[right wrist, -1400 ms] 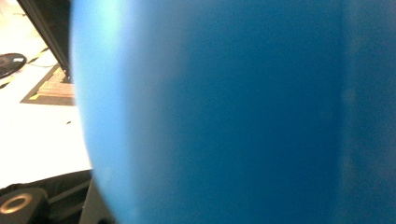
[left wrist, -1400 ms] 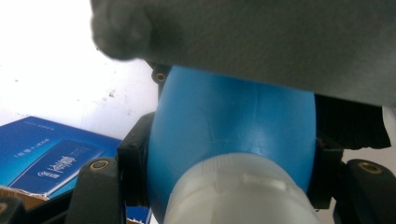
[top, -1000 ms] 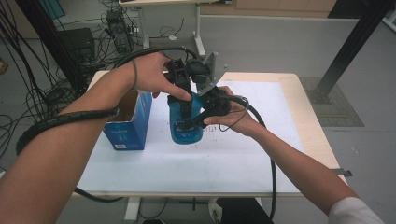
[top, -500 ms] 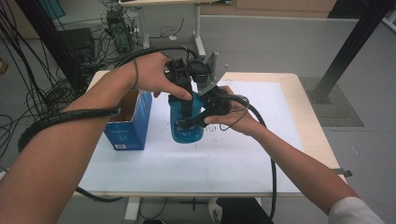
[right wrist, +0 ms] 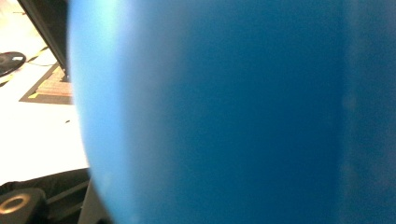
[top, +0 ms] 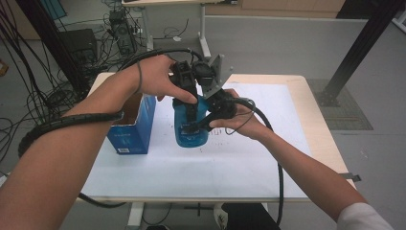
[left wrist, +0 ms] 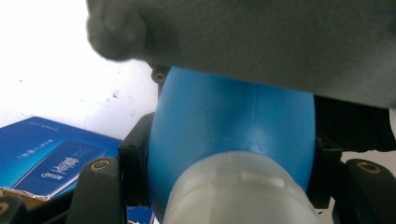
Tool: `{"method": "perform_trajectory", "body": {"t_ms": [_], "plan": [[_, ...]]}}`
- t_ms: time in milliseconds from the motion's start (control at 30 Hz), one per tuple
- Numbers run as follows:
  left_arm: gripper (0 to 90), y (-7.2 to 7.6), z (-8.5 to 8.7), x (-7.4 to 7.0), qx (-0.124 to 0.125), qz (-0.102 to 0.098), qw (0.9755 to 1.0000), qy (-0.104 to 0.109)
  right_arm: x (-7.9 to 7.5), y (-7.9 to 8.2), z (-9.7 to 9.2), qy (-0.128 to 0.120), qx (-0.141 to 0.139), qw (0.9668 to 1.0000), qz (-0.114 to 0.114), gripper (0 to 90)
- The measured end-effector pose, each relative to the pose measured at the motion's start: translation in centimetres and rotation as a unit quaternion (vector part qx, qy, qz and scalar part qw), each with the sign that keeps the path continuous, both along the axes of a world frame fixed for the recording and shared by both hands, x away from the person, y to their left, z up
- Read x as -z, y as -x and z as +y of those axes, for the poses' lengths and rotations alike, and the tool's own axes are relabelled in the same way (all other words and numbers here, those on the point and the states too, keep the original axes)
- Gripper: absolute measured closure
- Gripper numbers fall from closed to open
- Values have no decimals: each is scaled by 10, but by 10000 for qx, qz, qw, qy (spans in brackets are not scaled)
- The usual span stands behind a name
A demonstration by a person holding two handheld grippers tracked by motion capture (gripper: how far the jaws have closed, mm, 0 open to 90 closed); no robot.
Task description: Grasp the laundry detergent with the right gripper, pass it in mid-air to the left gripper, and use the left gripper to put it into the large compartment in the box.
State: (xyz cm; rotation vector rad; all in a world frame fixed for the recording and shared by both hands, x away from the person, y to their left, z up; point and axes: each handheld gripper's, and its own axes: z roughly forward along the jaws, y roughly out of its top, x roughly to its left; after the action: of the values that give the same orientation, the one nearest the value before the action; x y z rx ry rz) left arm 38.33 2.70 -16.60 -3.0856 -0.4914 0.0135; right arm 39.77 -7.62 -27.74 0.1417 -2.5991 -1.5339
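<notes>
High view: both grippers' fingers pinch the blue bottle (top: 190,129) upright beside the box (top: 130,128).

Blue bottle (top: 191,129) with a pale cap stands upright beside the blue box (top: 131,127).

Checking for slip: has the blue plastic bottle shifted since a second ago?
No. The blue plastic bottle sits at the same spot beside the blue cardboard box in the high view.

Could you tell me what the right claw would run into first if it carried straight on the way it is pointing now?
The blue bottle: it already sits right against the right claw, whose jaws are closed on its side. Beyond it, probably the blue box, though depth is unclear.
</notes>
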Motion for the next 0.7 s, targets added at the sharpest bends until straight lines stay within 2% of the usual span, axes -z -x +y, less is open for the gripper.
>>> {"method": "perform_trajectory", "body": {"t_ms": [700], "plan": [[365,-4,-3,-4,-2,-52,10000,-52,-1,-4,-3,-131,35,9999,-17,426]]}}
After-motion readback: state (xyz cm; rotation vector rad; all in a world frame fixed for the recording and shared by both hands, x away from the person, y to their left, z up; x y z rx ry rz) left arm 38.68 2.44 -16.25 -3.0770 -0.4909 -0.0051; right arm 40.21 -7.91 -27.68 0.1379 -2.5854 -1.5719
